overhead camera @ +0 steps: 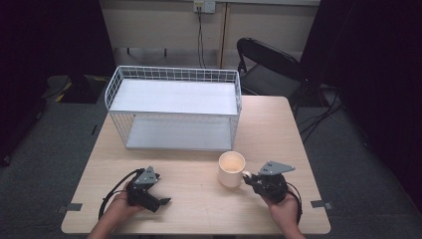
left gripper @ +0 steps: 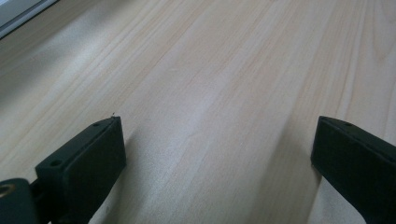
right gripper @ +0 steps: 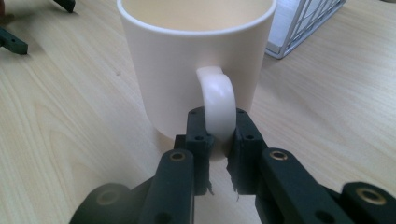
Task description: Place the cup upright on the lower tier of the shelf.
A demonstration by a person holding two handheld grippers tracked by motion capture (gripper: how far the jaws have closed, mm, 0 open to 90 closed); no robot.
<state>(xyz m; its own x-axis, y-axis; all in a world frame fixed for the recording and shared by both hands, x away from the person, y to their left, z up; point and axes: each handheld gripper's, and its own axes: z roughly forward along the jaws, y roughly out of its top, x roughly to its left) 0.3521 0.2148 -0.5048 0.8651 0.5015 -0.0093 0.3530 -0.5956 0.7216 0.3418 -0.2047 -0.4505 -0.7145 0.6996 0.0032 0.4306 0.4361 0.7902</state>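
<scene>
Cream mug (overhead camera: 231, 169) upright on the table (overhead camera: 199, 199), lower centre-right of the high view, before the wire rack (overhead camera: 174, 107). Right gripper (right gripper: 216, 128) clenched on the mug handle (right gripper: 217, 100). Left gripper (overhead camera: 158, 200), lower left, spread wide over bare wood.

Jaws hide the lower mug handle (right gripper: 217, 100); mug (right gripper: 196, 60) base unseen

Light falls evenly from above, leaving the table (overhead camera: 199, 199) bright and the room's edges dark. Soft shadows trail beneath the fingers (left gripper: 84, 158), which blur nearest the lens; a pale sheen marks the mug (right gripper: 196, 60) handle between the fingers.
</scene>
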